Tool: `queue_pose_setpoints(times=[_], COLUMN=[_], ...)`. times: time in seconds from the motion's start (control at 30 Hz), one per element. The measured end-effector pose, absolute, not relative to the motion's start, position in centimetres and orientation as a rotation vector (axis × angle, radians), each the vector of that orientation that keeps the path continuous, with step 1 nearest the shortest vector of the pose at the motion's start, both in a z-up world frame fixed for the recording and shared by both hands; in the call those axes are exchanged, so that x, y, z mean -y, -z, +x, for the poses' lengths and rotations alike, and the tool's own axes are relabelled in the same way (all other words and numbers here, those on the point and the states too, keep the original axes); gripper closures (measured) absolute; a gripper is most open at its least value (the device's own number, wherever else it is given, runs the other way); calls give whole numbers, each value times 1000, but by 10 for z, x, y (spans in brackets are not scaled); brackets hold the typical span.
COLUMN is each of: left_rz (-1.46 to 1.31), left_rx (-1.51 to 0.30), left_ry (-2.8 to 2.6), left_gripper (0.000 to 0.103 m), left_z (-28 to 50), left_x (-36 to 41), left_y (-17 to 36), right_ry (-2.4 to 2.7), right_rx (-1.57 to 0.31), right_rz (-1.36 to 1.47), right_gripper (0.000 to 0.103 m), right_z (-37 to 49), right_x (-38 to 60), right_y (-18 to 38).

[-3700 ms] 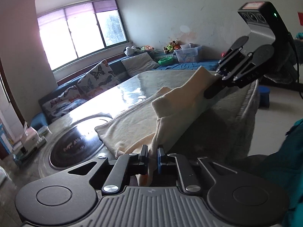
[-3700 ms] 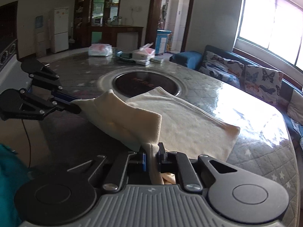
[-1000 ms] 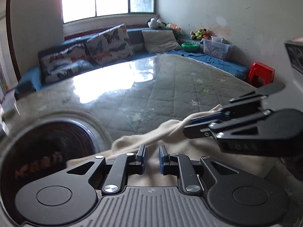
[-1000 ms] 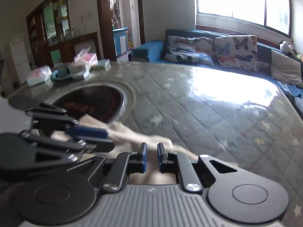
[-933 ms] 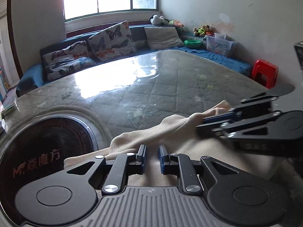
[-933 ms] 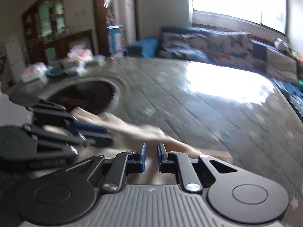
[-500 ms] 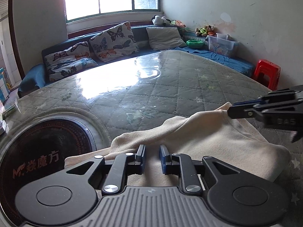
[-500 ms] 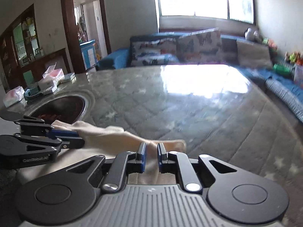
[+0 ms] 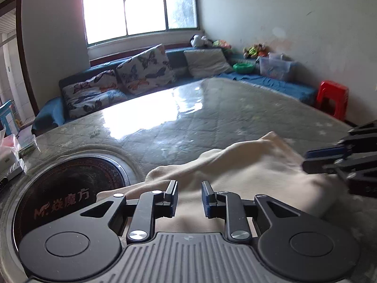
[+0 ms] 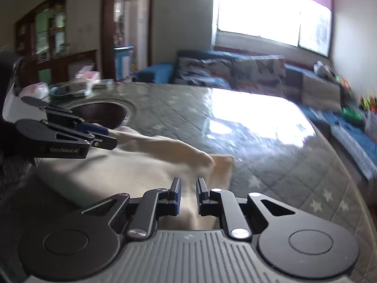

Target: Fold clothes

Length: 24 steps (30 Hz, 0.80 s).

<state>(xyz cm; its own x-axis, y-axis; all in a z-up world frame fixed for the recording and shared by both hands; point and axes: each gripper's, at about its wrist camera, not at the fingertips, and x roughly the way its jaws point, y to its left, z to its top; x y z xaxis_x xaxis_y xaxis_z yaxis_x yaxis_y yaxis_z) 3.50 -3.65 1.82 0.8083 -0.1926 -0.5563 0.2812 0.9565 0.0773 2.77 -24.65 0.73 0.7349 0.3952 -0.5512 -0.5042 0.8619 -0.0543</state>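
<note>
On the quilted table (image 9: 235, 108), cream garment (image 9: 247, 165) (folded), left hand-held gripper (image 9: 189, 197) just opened off it, right hand-held gripper (image 10: 188, 194) nearly closed, empty

A glossy quilted counter (image 9: 212, 108) carries a cream cloth (image 9: 247, 165) at lower centre, beside a round black inset hob (image 9: 59, 195), lower left.

Left gripper (image 9: 189, 194) opening; right gripper (image 10: 188, 194) seemingly near-closed
</note>
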Motion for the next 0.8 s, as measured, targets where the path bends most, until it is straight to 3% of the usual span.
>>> queue_pose_setpoints(times=[0.33, 0.53, 0.8], left_rz=[124, 83, 60], left_rx=[-584, -519, -557], left_ry=[231, 271, 280], left_gripper=[78, 79, 77], left_z=[-22, -28, -30], left_x=[25, 33, 30], left_y=[-4, -18, -1], right_ry=[-522, -599, -634], right_rx=[-597, -523, -573], right_rz=[-233, -262, -216], right_gripper=[92, 85, 81], right_z=[16, 4, 7], right_x=[245, 216, 211], right_y=[7, -12, 9])
